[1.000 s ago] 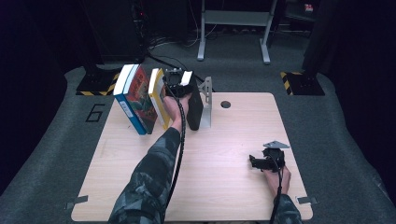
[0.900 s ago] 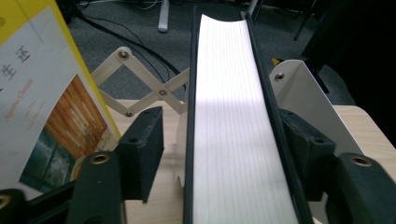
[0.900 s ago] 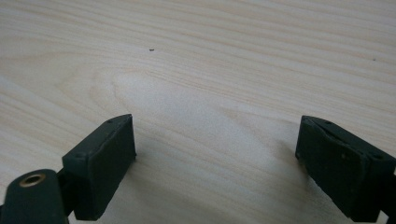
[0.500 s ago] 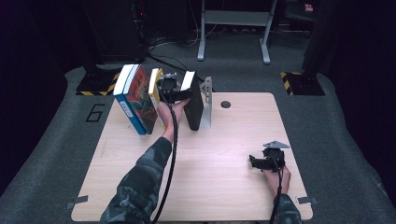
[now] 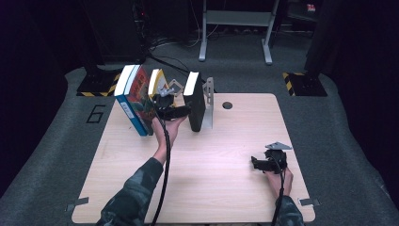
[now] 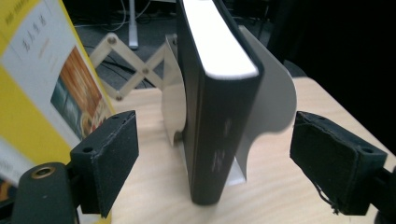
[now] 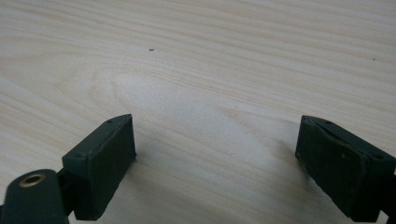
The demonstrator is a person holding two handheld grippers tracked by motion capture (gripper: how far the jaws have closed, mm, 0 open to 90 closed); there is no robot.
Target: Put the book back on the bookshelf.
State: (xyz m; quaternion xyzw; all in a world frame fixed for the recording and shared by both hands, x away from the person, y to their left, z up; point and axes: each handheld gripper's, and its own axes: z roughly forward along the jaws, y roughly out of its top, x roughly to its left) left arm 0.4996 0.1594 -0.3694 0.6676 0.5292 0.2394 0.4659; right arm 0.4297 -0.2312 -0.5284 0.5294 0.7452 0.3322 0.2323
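A black book [image 5: 196, 106] stands upright against a grey metal bookend [image 5: 209, 101] at the back of the table [image 5: 221, 188]. My left gripper [image 5: 181, 111] is just left of it, and its jaws have just been opening. In the left gripper view the black book [image 6: 210, 116] stands ahead between the wide-apart pads [image 6: 109, 161], which do not touch it. Left of the hand stand a yellow book [image 5: 155, 84] and a blue-and-red book [image 5: 134, 99]. My right gripper [image 5: 256, 164] rests open near the front right, over bare wood [image 7: 210, 70].
A cream scissor-lattice rack [image 6: 135, 65] stretches behind the books between the yellow book [image 6: 42, 84] and the bookend [image 6: 273, 100]. A small round hole [image 5: 227, 105] sits in the tabletop right of the bookend. Dark floor surrounds the table.
The left gripper has let go of the black book, opened, and drawn back to the left. The book stays upright against the bookend. The right gripper has not moved.
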